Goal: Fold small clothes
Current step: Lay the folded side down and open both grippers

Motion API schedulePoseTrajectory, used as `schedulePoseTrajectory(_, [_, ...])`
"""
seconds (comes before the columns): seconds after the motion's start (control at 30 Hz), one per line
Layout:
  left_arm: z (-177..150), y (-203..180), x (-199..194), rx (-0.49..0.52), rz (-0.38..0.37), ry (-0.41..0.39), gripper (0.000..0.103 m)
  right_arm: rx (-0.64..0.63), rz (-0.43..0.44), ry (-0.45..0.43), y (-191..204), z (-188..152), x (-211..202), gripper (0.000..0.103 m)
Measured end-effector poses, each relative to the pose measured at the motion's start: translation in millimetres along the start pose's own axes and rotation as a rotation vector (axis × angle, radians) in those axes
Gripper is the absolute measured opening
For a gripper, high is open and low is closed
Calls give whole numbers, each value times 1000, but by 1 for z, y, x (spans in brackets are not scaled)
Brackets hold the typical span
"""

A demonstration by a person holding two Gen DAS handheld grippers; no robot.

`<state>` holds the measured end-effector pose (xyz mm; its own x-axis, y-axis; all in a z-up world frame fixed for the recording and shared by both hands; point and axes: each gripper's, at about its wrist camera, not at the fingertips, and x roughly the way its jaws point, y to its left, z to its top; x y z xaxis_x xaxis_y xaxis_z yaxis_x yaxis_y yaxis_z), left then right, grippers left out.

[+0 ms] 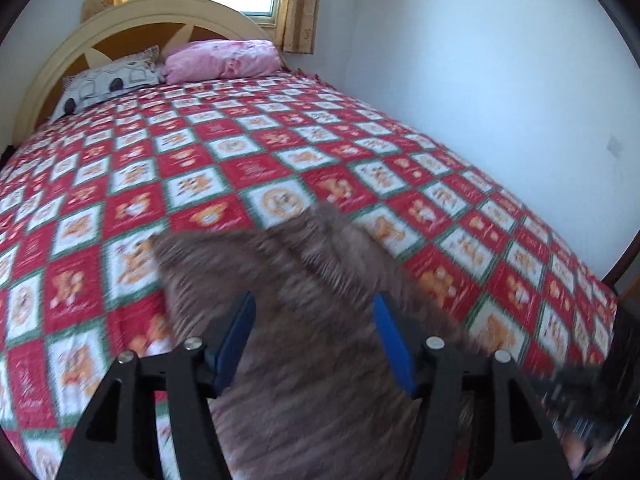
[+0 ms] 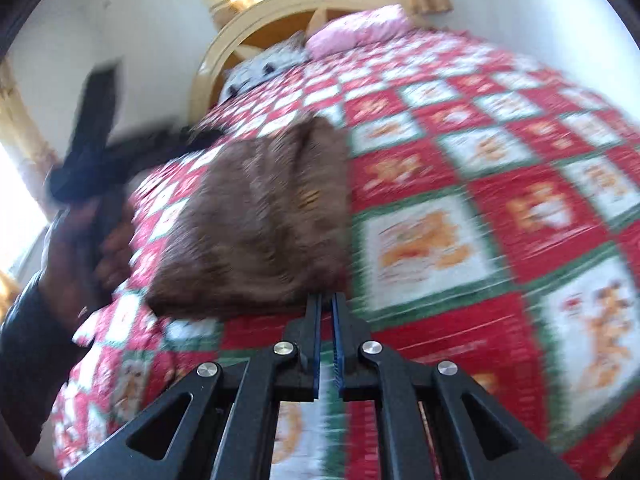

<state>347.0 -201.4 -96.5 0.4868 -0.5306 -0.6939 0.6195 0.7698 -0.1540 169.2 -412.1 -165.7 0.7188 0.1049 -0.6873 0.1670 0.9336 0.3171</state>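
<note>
A brown fuzzy garment (image 1: 304, 360) lies flat on the red, white and green checked bedspread (image 1: 240, 168). My left gripper (image 1: 315, 298) stands open over it. The cloth runs between its blue pads (image 1: 390, 340), and they do not press on it. In the right wrist view the same garment (image 2: 260, 220) lies left of centre. My right gripper (image 2: 326, 300) is shut, with its tips at the garment's near right corner. The blur hides whether any cloth is pinched there. The right gripper shows as a dark blur (image 1: 580, 392) at the left view's lower right edge.
A grey patterned pillow (image 1: 108, 80) and a pink pillow (image 1: 224, 60) lie against the cream headboard (image 1: 160, 8). A white wall (image 1: 500, 100) runs along the bed's right side. A hand (image 2: 76, 248) in a dark sleeve grips the left tool's handle at the bed's left edge.
</note>
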Motion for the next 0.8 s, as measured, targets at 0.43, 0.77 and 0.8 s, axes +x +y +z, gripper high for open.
schedulePoseTrajectory(0.43, [-78,20,-3,-73,43,33,69,-254,156,43,87,100,83,41])
schedulePoseTrajectory(0.77, [-88,36,3,-136,12,64,91,-154,-86,182,38,101,129,47])
schedulePoseTrajectory(0.8, [-88,36,4,-140,9,64,92,-177,-109,168,42,101,124,47])
